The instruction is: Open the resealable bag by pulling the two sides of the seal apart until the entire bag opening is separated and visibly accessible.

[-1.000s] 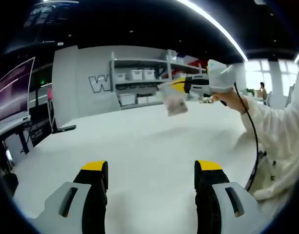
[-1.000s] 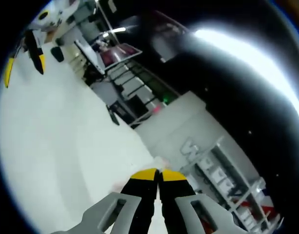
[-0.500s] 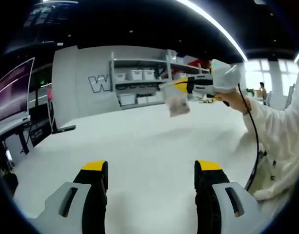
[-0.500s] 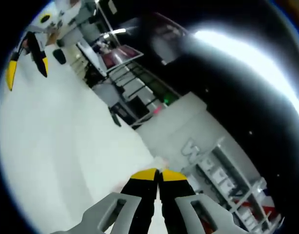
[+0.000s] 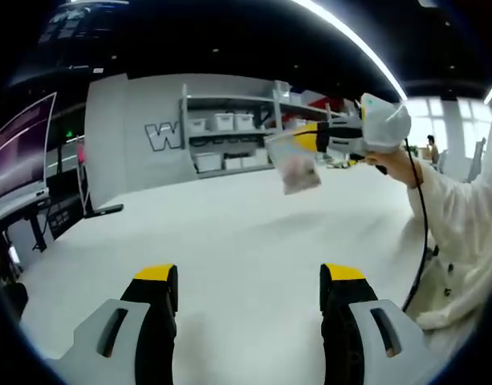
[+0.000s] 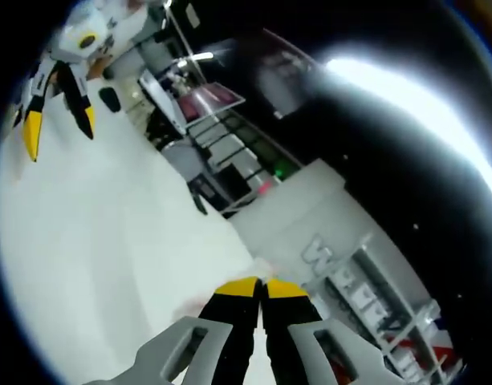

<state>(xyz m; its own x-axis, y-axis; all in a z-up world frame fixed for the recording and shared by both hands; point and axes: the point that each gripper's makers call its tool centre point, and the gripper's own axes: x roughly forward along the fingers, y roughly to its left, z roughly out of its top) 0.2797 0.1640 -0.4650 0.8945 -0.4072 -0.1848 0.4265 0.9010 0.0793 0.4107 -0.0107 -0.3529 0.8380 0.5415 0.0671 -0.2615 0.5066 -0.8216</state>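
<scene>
Resealable bag (image 5: 294,163), small and clear with something pinkish settled in its lower part, hangs in the air above the white table (image 5: 229,241), long axis roughly vertical, seal edge uppermost. The right gripper (image 5: 308,140) has it by one end of that top edge, jaws pinched together on the plastic; the person's hand (image 5: 394,164) and a pale sleeve (image 5: 454,216) trail off behind it. In the right gripper view the same jaws stand closed at the bottom, yellow tips touching, a sliver of bag (image 6: 262,269) showing just past them. Seal looks unopened; no gap visible along the top, though the bag is small here and I would not swear to it. The left gripper (image 5: 250,277) is low over the table, jaws spread wide with nothing between them, well apart from the bag. From it, the bag lies ahead, higher, and off toward the right-gripper side. In the right gripper view it (image 6: 57,100) appears far off at upper left, tips parted. Judgement: the free hand must rise and close in on the bag's top edge, taking the opposite wall of the seal, before any pulling apart can begin. Shelving (image 5: 229,132) stands behind the bag.
</scene>
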